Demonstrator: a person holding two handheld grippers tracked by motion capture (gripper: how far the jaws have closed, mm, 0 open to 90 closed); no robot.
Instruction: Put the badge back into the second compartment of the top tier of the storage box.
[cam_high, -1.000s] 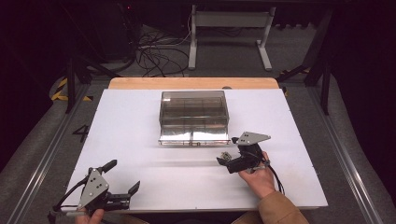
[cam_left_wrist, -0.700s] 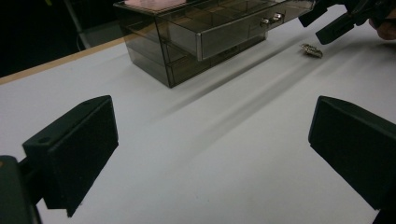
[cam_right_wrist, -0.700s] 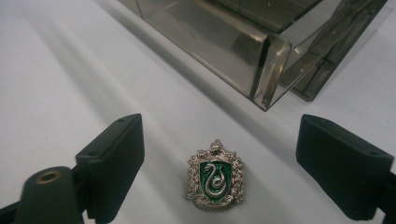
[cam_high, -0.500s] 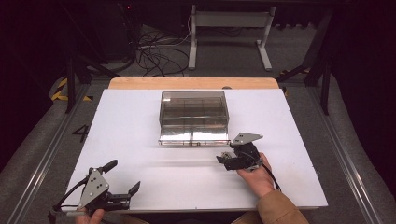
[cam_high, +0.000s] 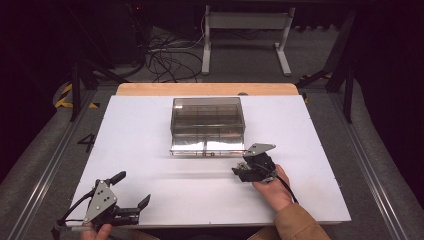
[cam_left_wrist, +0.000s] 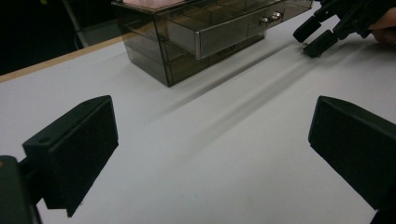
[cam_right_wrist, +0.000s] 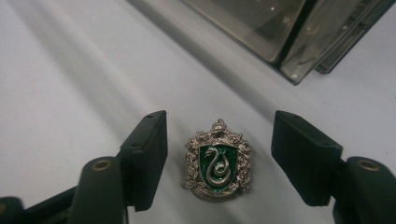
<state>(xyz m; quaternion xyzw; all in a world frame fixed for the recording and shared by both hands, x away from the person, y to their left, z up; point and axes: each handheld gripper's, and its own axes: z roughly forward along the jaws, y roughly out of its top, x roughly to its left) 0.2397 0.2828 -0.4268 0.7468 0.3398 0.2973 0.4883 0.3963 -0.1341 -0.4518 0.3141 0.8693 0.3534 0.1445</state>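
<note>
My right claw (cam_right_wrist: 219, 158) has just been closing, pads astride the badge (cam_right_wrist: 218, 161), not touching; drawer box (cam_right_wrist: 299, 32) corner near; left claw (cam_left_wrist: 210, 154) open over bare counter (cam_left_wrist: 224, 140)

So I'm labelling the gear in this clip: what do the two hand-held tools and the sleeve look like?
Both are black two-jaw tools. The left tool has a grey three-cornered plate with small holes and a trailing black cable. The right tool carries the same grey plate and cable. Its flat rectangular pads sit on arms with brass-coloured rivets. The right sleeve is tan.
</note>
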